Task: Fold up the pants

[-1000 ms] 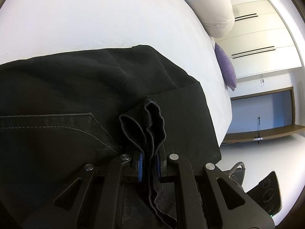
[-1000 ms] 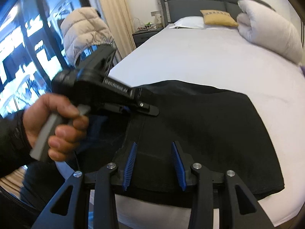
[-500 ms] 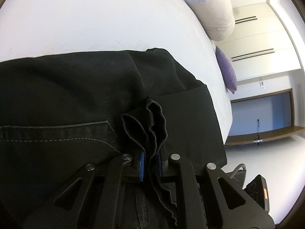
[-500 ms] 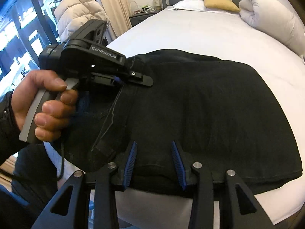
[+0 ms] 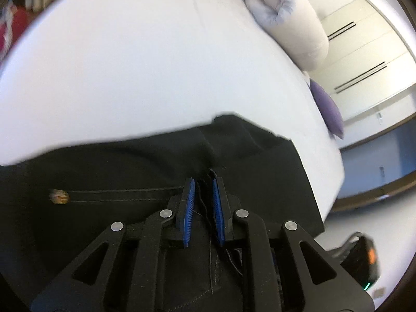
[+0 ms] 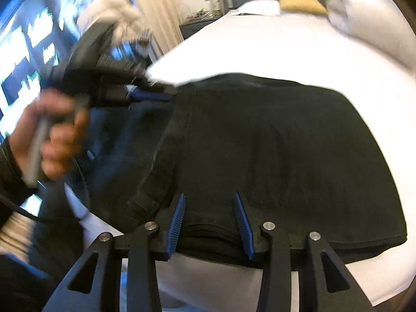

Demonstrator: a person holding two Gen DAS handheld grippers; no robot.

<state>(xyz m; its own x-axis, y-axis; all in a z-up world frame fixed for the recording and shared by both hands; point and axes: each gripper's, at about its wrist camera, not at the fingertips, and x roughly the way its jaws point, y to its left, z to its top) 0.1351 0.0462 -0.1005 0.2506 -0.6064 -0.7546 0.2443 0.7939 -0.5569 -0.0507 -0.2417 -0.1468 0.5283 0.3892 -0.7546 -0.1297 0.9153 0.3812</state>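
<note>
The black pants [image 6: 273, 150] lie folded on the white bed [image 6: 299, 49] near its foot edge. In the left wrist view the pants [image 5: 130, 166] fill the lower half, and my left gripper [image 5: 204, 182] hangs just above them, open a little, with only loose threads between its blue pads. My right gripper [image 6: 209, 197] is open, its blue pads either side of the pants' thick folded near edge. The left gripper [image 6: 153, 95] also shows in the right wrist view, blurred, at the pants' left edge.
A rolled white duvet [image 5: 291, 23], a purple cushion [image 5: 327, 109] and a tan pillow [image 6: 299, 2] lie at the bed's far end. White wardrobes [image 5: 364, 49] stand beyond. A bedside table [image 6: 197, 23] and curtain [image 6: 156, 10] stand at the left.
My left gripper has opened and let go of the bunched pants fabric, which now lies flat. It has lifted and tilted up. The right gripper stays open at the near edge.
</note>
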